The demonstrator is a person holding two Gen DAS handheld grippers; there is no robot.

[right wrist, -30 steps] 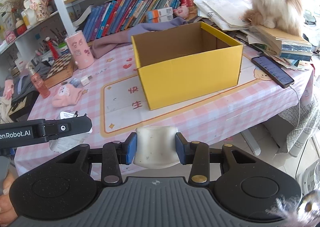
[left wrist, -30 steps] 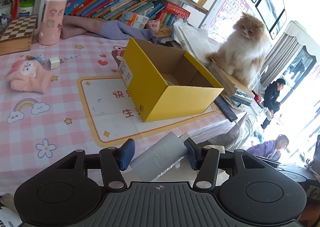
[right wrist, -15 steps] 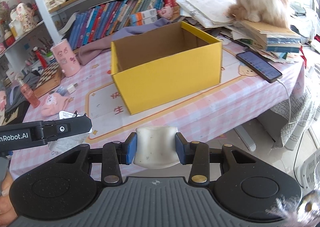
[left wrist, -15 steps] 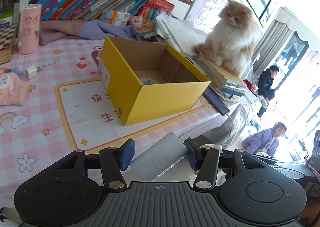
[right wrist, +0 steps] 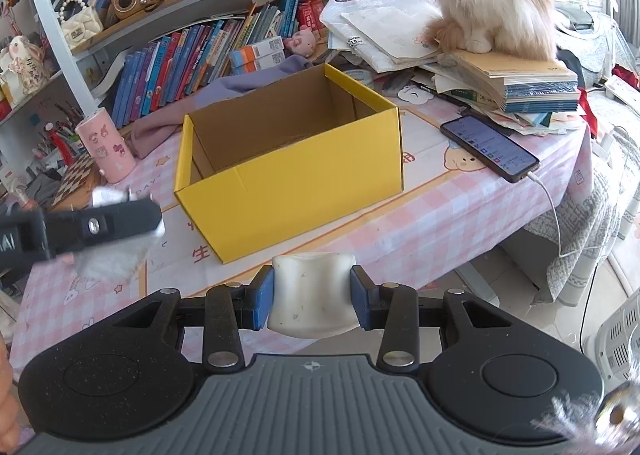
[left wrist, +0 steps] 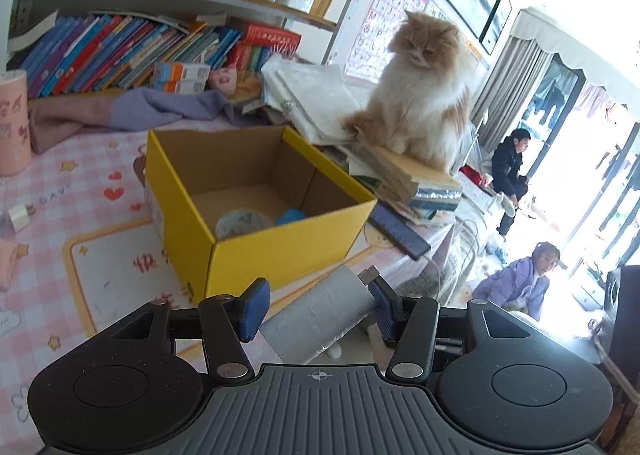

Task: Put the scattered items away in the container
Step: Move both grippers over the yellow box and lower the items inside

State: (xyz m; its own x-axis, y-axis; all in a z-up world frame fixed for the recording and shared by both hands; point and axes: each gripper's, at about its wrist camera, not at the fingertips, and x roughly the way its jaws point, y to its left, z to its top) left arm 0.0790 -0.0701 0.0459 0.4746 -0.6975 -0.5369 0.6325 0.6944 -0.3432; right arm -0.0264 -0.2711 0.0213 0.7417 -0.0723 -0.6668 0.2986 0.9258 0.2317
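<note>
From my left gripper I see into the yellow cardboard box, but its near wall cuts off the floor: only the top of a pale round item and a scrap of something blue show, and I cannot name either. The right view shows no contents at all.

My left claw stands about half open, clamped on a grey roll lying slantwise between the pads, its far end toward the box's near corner. In the right view that gripper is blurred, above the table's near left part.

My right gripper points downward at the table's near edge, its pads close together and squeezing a soft white block.

A long-haired cat sits on stacked books at the right edge.
</note>
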